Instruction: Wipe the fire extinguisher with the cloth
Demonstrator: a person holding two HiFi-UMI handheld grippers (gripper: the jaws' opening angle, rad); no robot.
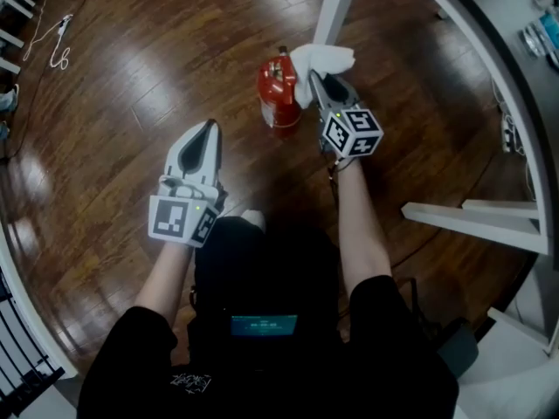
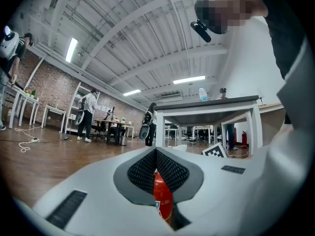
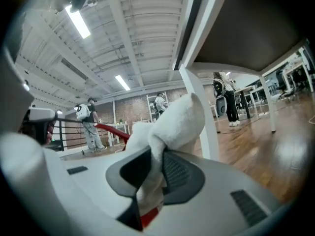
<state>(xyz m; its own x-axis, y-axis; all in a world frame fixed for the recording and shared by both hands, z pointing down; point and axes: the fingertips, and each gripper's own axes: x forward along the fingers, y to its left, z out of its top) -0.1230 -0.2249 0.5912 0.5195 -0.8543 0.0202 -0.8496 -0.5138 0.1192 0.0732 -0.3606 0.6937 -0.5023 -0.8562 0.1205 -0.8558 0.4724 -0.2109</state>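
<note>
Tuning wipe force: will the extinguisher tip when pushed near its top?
Possibly: the fire extinguisher stands tall and upright on a glossy floor, so it may slide or tip. The cloth in the right tongs bunches softly, likely cushioning pushes.

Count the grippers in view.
2. The left gripper is over the wooden floor, fingers together and empty; the right gripper grips the white cloth beside the red fire extinguisher.

Head camera steeply down over the floor (image 1: 131, 77), left tool (image 2: 156, 151) camera low, facing level along that floor, right tool (image 3: 156, 154) camera low, tilted, close behind the cloth (image 3: 172, 122), all 3 share the fire extinguisher (image 1: 278, 90).
</note>
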